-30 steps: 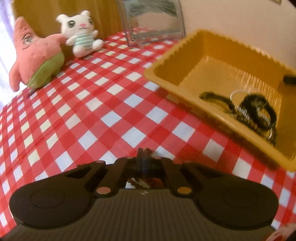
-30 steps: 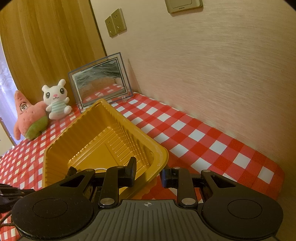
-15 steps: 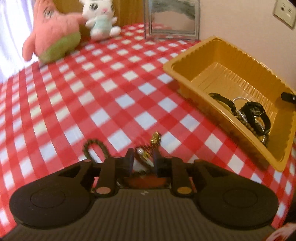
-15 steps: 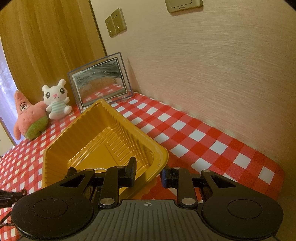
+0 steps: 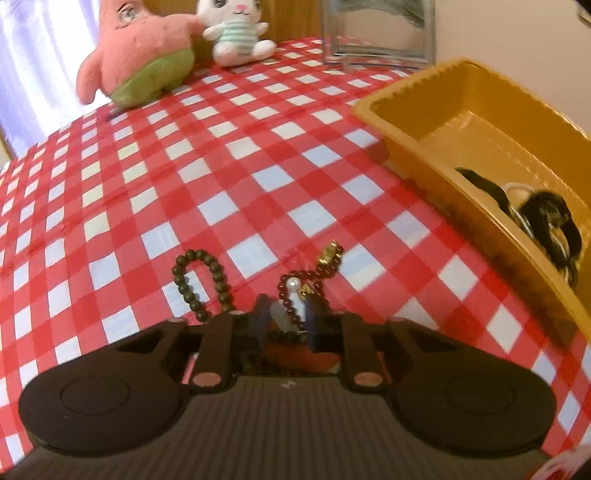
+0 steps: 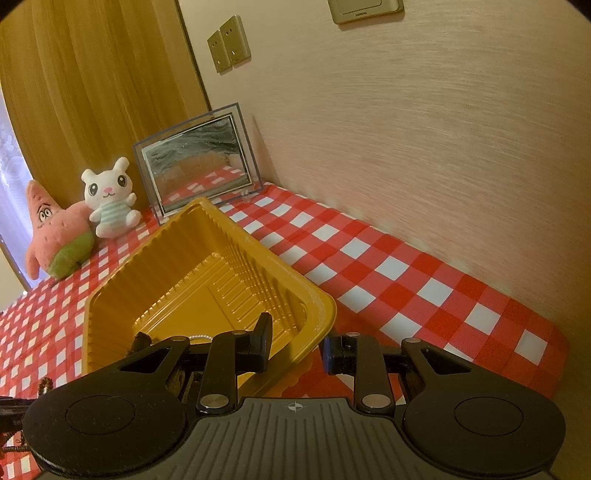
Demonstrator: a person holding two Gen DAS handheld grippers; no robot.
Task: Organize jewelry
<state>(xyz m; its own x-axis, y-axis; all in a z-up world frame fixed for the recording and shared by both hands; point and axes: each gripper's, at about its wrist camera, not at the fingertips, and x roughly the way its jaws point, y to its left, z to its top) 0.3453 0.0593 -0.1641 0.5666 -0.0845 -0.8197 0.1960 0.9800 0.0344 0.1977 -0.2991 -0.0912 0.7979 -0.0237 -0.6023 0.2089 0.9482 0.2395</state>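
Bracelet of dark red beads, on the checked surface, now between closing left tongs, unseen a second ago; pickup apparently starting. Right tongs clamping the yellow tray rim, unchanged. Beyond, other jewelry already in the tray.

tiny brand lettering on the beige wall switch plate at the top of the right wrist view, too small to read with certainty, no other legible text, label or number on anything in either view
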